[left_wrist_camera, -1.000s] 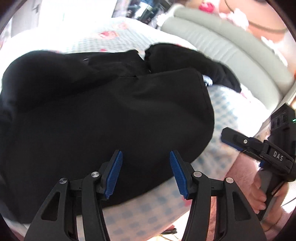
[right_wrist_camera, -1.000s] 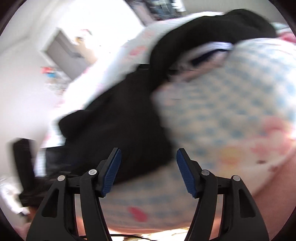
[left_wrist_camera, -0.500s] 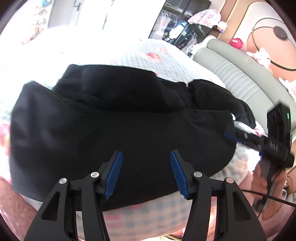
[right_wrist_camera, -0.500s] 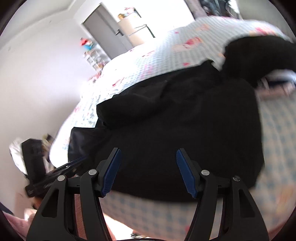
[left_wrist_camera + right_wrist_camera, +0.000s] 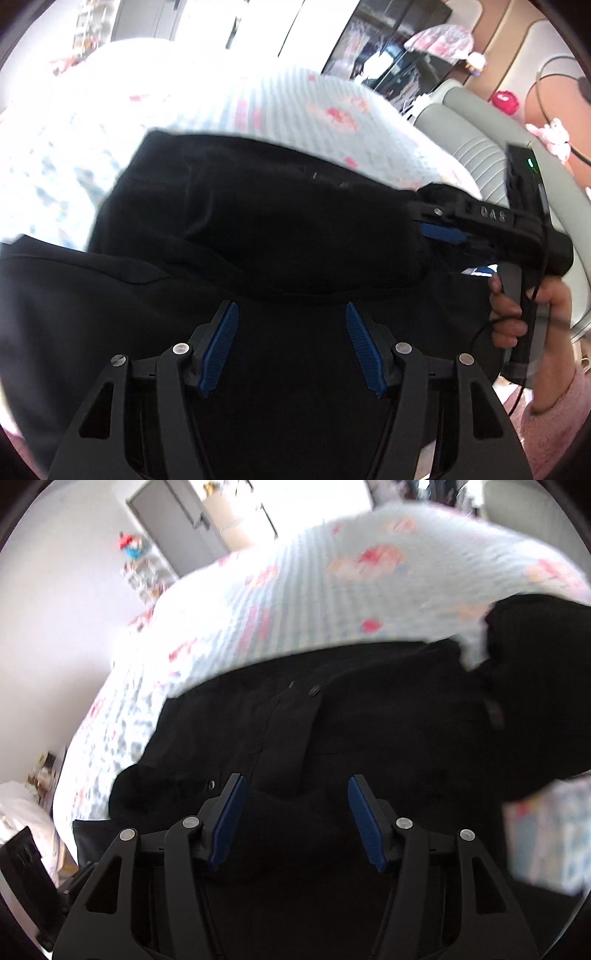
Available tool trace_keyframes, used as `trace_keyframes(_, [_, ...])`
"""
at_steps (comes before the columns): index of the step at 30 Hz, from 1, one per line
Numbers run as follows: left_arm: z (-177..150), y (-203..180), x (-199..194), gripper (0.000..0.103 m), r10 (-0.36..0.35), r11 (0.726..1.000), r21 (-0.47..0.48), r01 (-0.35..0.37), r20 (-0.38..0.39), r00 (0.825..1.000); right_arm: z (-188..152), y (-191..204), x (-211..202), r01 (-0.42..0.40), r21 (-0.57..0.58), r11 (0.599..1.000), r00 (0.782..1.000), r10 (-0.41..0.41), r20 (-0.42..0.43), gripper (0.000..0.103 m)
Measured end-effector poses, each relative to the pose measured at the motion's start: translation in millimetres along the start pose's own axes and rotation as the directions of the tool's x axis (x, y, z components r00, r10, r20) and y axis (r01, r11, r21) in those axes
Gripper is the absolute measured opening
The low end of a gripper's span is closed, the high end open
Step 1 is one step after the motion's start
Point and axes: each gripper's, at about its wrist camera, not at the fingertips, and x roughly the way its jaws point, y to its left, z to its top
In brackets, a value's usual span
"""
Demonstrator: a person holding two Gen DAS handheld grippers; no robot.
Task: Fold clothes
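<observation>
A black garment [image 5: 280, 229] lies spread over a bed with a blue-checked floral sheet [image 5: 280, 99]. My left gripper [image 5: 291, 314] hovers above the garment's near part, its jaws opening with nothing pinched between the blue pads. My right gripper [image 5: 424, 221] reaches in from the right over the garment's far right edge, held by a hand [image 5: 513, 317] in a pink sleeve. In the right wrist view the right gripper [image 5: 297, 786] hangs over the garment [image 5: 369, 731] near a button [image 5: 314, 691]. Its jaws are closing, with the cloth lying below the pads, not pressed.
A grey padded headboard [image 5: 476, 155] runs along the bed's right side, with a dark glass cabinet [image 5: 388, 48] behind it. A grey door [image 5: 177, 528] and a white wall stand past the bed's left side. Bare sheet [image 5: 295, 590] lies beyond the garment.
Both grippers have swept sideways over the bed to above the black garment. The right gripper now reaches over the garment's right edge. The left jaws stand a little wider, the right slightly narrower.
</observation>
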Motion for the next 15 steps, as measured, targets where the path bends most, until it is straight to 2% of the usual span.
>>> trace_keyframes(2, [-6,4,14,0.063,0.011,1.000,-0.007,-0.011,-0.021,1.000,2,6,26,-0.058,-0.028,0.998,0.996,0.056,-0.077,0.060])
trace_keyframes(4, [-15,4,18,0.063,0.021,1.000,-0.010,-0.021,-0.017,1.000,-16,14,37,-0.099,-0.064,0.993,0.988,0.091,-0.124,0.060])
trace_keyframes(8, [-24,2,20,0.065,0.037,0.999,0.018,-0.037,-0.011,0.999,-53,18,43,-0.072,-0.138,0.988,0.986,0.049,-0.162,0.060])
trace_keyframes(10, [-27,0,23,0.067,0.045,0.998,0.035,-0.045,-0.021,0.999,-62,11,45,-0.078,-0.124,0.989,0.980,0.053,-0.194,0.058])
trace_keyframes(13, [-31,-4,22,0.067,0.060,0.997,0.055,-0.059,-0.016,0.998,-66,3,30,-0.081,-0.096,0.992,0.983,0.064,-0.172,0.058])
trace_keyframes(15, [-34,-5,19,0.067,0.064,0.996,0.059,-0.064,-0.003,0.998,-67,2,12,-0.025,-0.102,0.994,0.993,0.013,-0.114,0.058])
